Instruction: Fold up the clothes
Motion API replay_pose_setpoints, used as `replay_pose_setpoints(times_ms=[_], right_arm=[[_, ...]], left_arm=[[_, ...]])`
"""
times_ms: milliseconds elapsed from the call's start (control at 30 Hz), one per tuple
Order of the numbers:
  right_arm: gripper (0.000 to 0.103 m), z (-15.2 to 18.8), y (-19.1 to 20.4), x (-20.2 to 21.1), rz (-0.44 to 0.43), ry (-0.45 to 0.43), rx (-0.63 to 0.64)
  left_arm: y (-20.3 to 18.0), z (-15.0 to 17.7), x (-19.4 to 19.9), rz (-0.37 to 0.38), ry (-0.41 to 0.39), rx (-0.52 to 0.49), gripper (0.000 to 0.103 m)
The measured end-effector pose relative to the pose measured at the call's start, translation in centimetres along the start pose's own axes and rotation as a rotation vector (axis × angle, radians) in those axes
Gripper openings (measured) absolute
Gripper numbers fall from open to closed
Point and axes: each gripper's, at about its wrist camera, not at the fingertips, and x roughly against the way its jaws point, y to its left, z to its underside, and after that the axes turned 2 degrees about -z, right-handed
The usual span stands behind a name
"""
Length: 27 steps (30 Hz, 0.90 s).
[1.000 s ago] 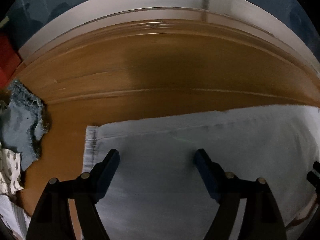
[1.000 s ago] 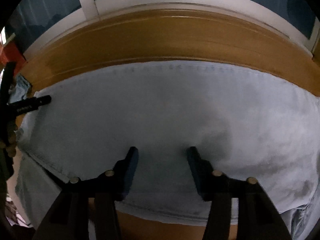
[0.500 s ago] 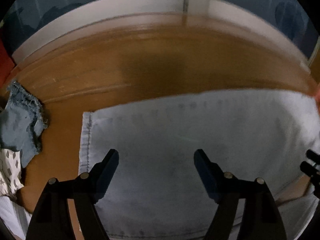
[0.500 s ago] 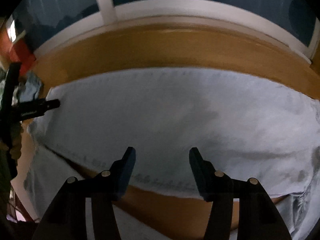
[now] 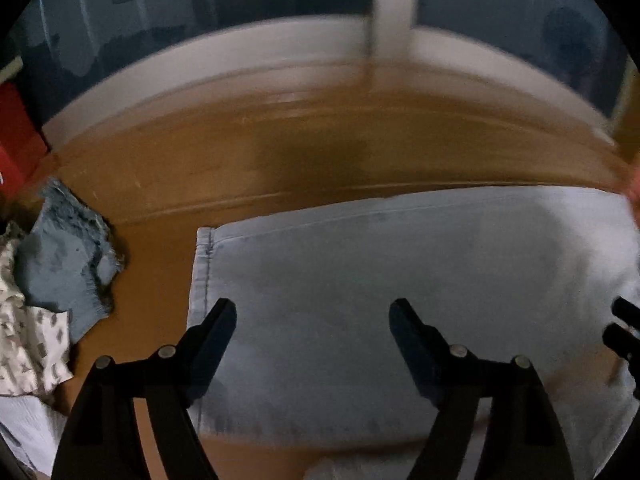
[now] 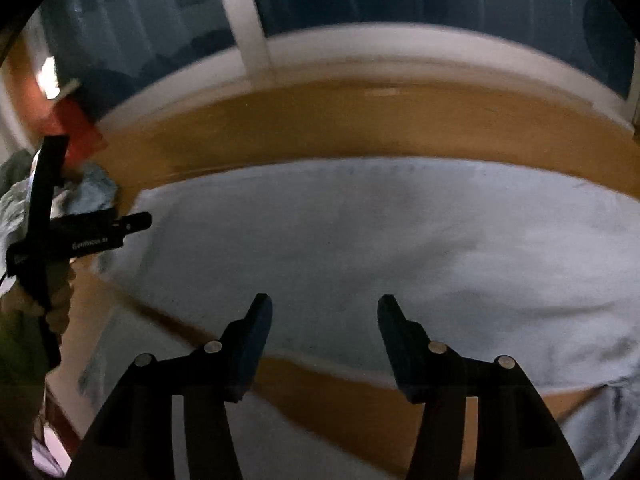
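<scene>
A pair of pale blue jeans (image 5: 400,280) lies folded flat across the brown wooden table (image 5: 280,160); it also shows in the right wrist view (image 6: 380,240). Its hemmed leg end (image 5: 204,264) points left. My left gripper (image 5: 312,320) is open and empty, hovering above the left part of the jeans. My right gripper (image 6: 324,320) is open and empty above the near edge of the jeans, where bare table (image 6: 340,392) shows beneath. The left gripper also shows at the left of the right wrist view (image 6: 120,228).
A frayed blue denim piece (image 5: 68,256) and a patterned white cloth (image 5: 28,340) lie piled at the table's left. A red object (image 5: 16,136) stands at the far left. A white window frame (image 5: 280,40) with dark glass runs behind the table.
Both grippers have lifted and drawn back from the jeans, so more of the near fold edge and bare table shows. The jeans lie still.
</scene>
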Motion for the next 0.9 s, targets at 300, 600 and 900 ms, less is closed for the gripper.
replay_pose_setpoints(times_ms=[300, 600, 900], right_arm=[[0.055, 9.3, -2.6, 9.3, 0.033, 0.052, 0.051], [0.055, 15.8, -9.7, 12.8, 0.13, 0.087, -0.122], [0.055, 17.2, -10.8, 10.6, 0.142, 0.046, -0.146]], left_arm=[[-3.6, 4.7, 3.2, 0.107, 0.055, -0.045, 0.077], [-8.0, 7.0, 0.4, 0.013, 0.142, 0.036, 0.082], [-3.4, 11.4, 4.4, -0.21, 0.189, 0.271, 0.082]])
